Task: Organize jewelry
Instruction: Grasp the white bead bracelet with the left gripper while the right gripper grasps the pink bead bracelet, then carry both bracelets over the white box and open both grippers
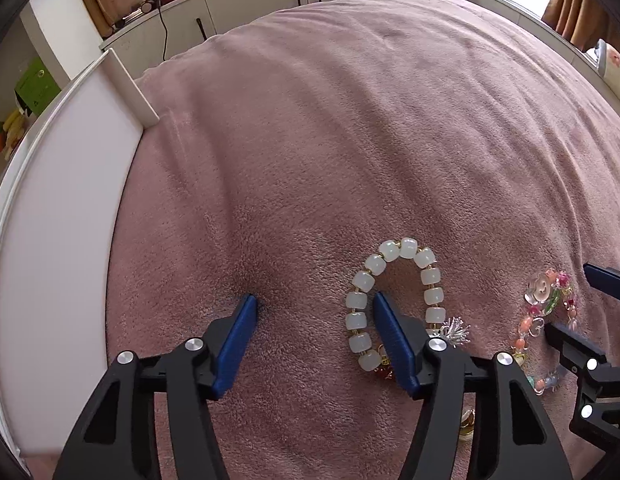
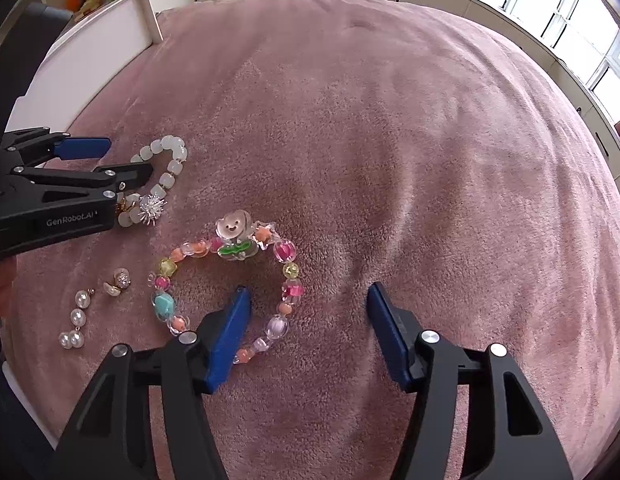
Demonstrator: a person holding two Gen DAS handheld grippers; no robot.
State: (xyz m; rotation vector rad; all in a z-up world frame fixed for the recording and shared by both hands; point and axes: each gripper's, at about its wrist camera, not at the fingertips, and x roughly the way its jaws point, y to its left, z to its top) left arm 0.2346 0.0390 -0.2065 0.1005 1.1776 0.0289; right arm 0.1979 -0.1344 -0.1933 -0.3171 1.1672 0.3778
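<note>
**Both grippers pressed into the pink blanket, each with a finger through a bracelet**

The left gripper (image 1: 314,304) points steeply down at the pink blanket (image 1: 350,140). Its jaws stand partly apart, the tips dug into the plush. One blue pad sits inside the loop of the white bead bracelet (image 1: 394,296), low and right of centre in the left wrist view; the other pad rests on bare blanket to the left. The left side of the bead loop lies between the pads, but nothing is pinched: there is clear fabric between the beads and the left pad. A small silver spiky charm (image 1: 456,330) lies at the bracelet's lower right.

In the right wrist view, the right gripper (image 2: 305,292) stands likewise, its jaws half spread and pushed into the blanket. Its left pad is planted within the colourful bead bracelet (image 2: 225,276), in the lower middle of the frame, and the right pad sits on open blanket outside it. The right side of the loop runs between the pads, untouched by the far one. A clear smiling charm (image 2: 233,222) tops that bracelet.

At the lower left of that view lie a string of pearl earrings (image 2: 75,320) and a small gold earring (image 2: 117,282), apart from both bracelets. A white board (image 1: 61,260) edges the blanket along the left of the left wrist view.
</note>
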